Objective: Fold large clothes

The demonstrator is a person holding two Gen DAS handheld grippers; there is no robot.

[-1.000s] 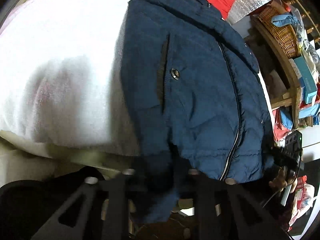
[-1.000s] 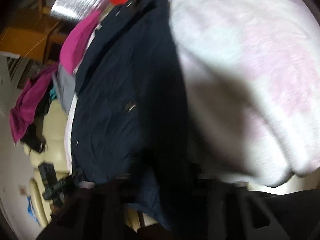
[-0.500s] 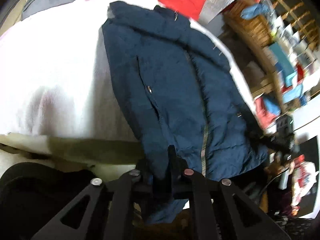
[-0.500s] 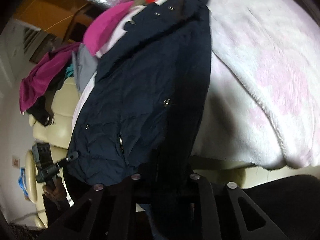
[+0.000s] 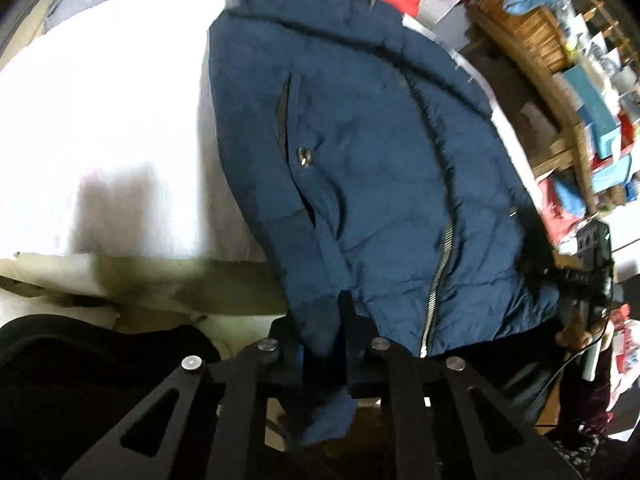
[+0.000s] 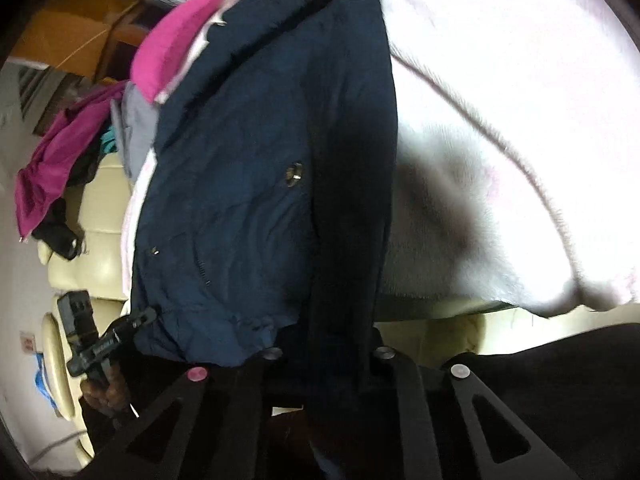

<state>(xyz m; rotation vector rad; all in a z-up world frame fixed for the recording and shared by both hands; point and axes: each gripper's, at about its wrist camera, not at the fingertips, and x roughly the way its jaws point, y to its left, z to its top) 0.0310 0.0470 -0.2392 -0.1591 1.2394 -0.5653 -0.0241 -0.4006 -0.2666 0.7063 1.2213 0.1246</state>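
A navy jacket (image 5: 360,168) is spread on a white fleece blanket (image 5: 104,120) over a cream sofa (image 6: 92,256), its hem hanging past the edge. A sleeve cuff is pinched by the left hand-held gripper (image 5: 320,344); the other sleeve is clamped by the right hand-held gripper (image 6: 328,356). A cluttered wooden shelf (image 5: 568,128) (wicker basket, boxes) is seen beside it.

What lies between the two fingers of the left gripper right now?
In the left wrist view, a sleeve or hem fold of the navy jacket hangs pinched in the left gripper; nothing else sits there.
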